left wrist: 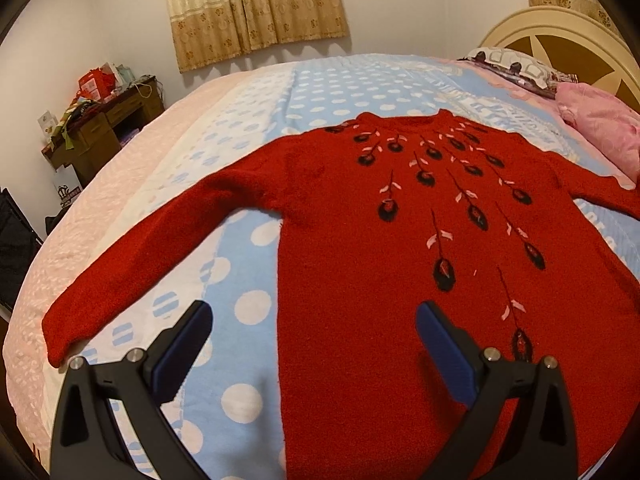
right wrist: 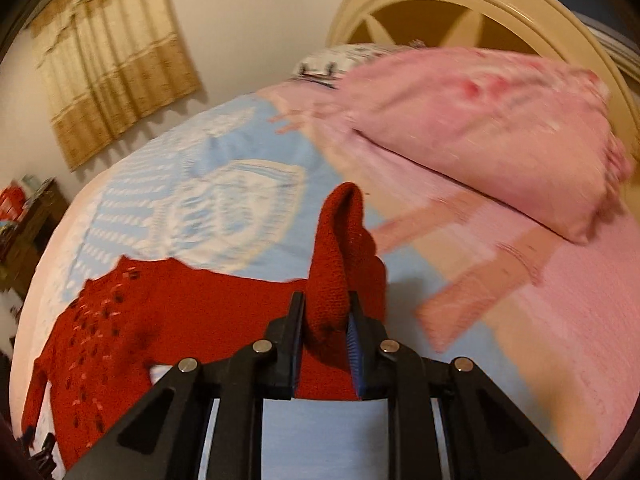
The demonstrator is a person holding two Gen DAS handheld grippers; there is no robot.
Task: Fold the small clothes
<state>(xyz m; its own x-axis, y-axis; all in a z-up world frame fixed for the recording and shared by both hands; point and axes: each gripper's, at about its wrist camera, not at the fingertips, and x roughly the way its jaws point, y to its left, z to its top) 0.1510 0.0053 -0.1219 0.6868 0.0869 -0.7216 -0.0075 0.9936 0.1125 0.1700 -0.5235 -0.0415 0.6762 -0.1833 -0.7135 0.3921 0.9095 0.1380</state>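
A red knitted sweater [left wrist: 360, 216] with black and pink feather motifs lies face up, spread flat on the bed, neck toward the far side and one sleeve stretched out to the left. My left gripper [left wrist: 314, 322] hovers open above the sweater's lower left hem, nothing between its blue pads. In the right wrist view my right gripper [right wrist: 326, 300] is shut on the sweater's other sleeve [right wrist: 340, 240], whose cuff stands up bunched between the pads, lifted off the bedding. The body of the sweater [right wrist: 120, 312] lies to the left of it.
The bed wears a blue polka-dot and pink cover [left wrist: 248, 248]. A pink pillow [right wrist: 480, 140] and a patterned pillow [left wrist: 516, 66] lie by the cream headboard [left wrist: 568, 40]. A cluttered wooden desk [left wrist: 100, 124] stands at the far left under curtains [left wrist: 256, 4].
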